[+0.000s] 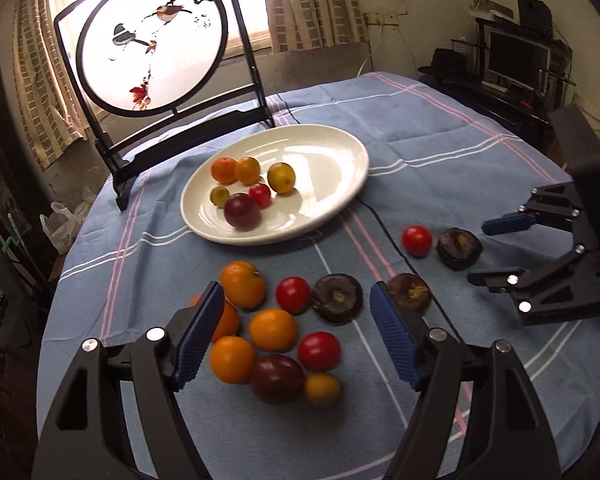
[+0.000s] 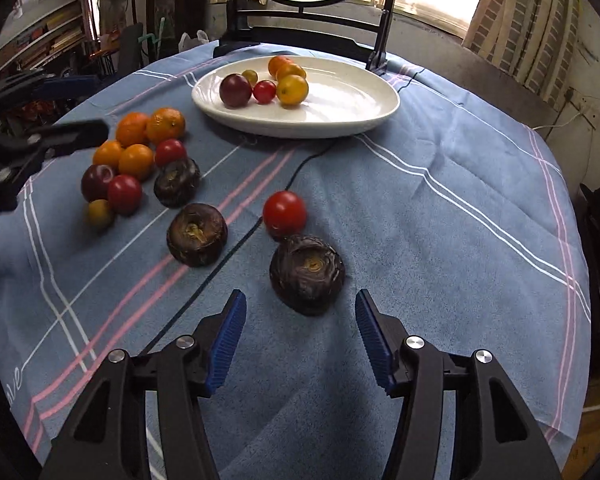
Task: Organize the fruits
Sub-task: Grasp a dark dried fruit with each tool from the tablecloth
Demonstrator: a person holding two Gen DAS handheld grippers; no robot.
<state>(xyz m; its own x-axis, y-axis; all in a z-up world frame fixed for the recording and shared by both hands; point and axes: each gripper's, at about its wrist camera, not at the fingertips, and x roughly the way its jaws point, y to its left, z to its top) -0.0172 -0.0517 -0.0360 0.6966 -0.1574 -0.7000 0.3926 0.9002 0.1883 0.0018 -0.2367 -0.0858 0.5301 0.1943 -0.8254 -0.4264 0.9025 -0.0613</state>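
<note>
Six small fruits (image 1: 248, 190) clustered on white plate (image 1: 332, 152), left side

Blue striped tablecloth (image 1: 440, 152), bird-painted round screen (image 1: 152, 40), curtains (image 1: 308, 4), monitor (image 1: 518, 58)

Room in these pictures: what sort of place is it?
Probably a lived-in home: a table with a checked cloth, curtains at the window, a monitor and bookshelves along the walls.
</note>
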